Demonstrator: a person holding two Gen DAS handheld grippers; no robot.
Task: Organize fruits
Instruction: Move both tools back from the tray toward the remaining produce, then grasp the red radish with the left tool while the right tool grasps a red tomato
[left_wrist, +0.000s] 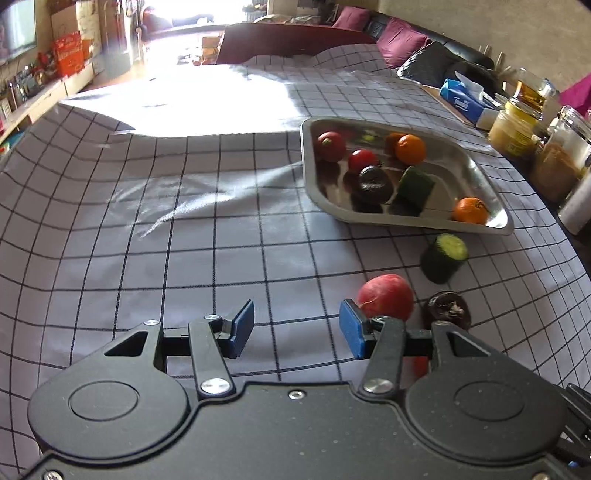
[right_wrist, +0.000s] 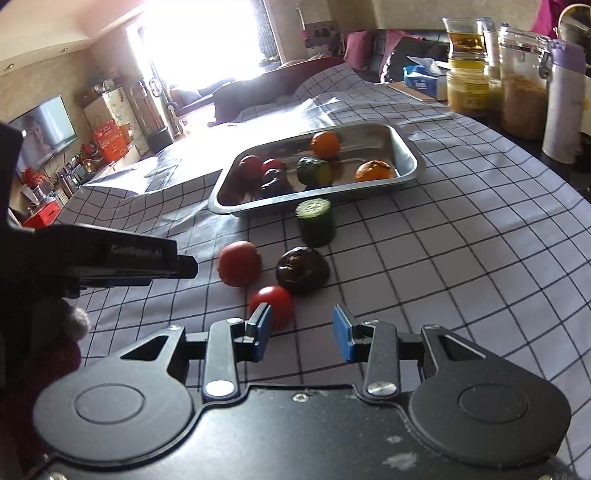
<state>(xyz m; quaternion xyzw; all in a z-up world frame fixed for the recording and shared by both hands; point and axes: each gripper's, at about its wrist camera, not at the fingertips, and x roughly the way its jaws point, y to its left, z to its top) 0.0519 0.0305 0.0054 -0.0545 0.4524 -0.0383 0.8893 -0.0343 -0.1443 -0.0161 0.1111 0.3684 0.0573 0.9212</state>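
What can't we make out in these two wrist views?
- Small red tomato: left wrist view shows only a sliver behind the left claw linkage.
- Far tablecloth: washed out by window glare.
- Jars: cut by the right edge; labels too small.
- Right claw: absent from the left wrist view.

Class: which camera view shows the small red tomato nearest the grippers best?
Right wrist view: the small red tomato shows clearly on the cloth, beside one finger. The left wrist view shows only a red sliver behind its gripper.

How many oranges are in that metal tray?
2: one orange near the tray's far wall, another orange by its right end. More could hide behind other fruit.
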